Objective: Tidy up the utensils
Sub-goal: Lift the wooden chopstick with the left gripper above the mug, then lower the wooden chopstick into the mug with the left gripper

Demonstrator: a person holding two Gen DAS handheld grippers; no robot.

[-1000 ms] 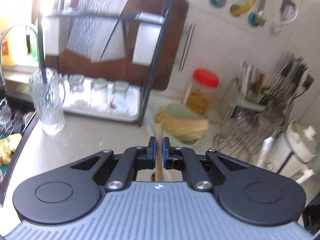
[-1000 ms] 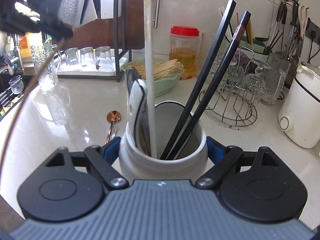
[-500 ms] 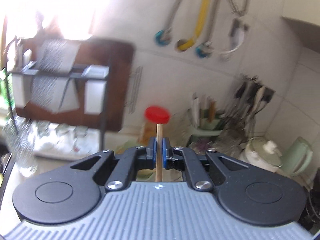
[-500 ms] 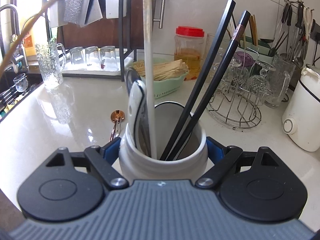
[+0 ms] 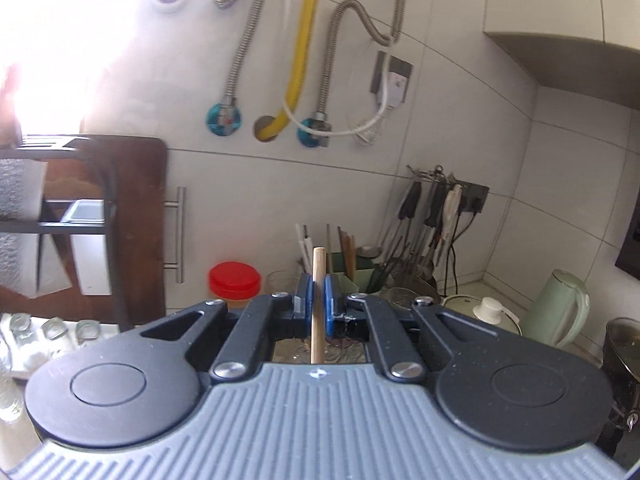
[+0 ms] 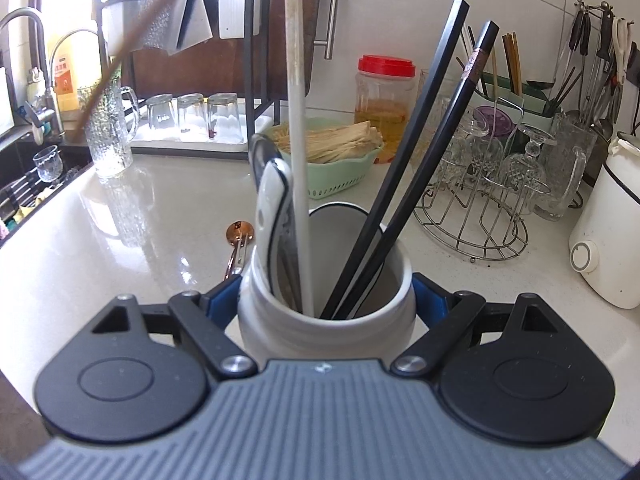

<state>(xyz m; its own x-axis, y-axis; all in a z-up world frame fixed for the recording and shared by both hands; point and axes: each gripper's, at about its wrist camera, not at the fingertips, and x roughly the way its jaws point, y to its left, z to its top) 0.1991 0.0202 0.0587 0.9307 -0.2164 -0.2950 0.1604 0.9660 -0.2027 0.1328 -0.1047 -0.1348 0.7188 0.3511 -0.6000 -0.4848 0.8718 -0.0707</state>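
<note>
- Utensils sit mostly in the white holder (image 6: 325,320): a spoon (image 6: 276,216), a pale chopstick (image 6: 297,120) and two black chopsticks (image 6: 416,152) stand in it, leaning on its rim.
- Your left hand-held gripper (image 5: 316,304) has its blue pads pressed on a wooden chopstick (image 5: 318,280), which stands upright between them, its tip above the pads.
- From the right wrist view, a thin brown stick (image 6: 132,44) crosses the upper left, blurred.
- On the tabletop (image 6: 140,240) just left of the holder lies a copper spoon (image 6: 239,236).
- Your right hand-held gripper (image 6: 325,300) grips the holder, one blue pad on each side of its body.
- Behind it sit a green basket (image 6: 340,180), a red-lidded jar (image 6: 384,100) and a wire rack (image 6: 480,216) with glasses.
</note>
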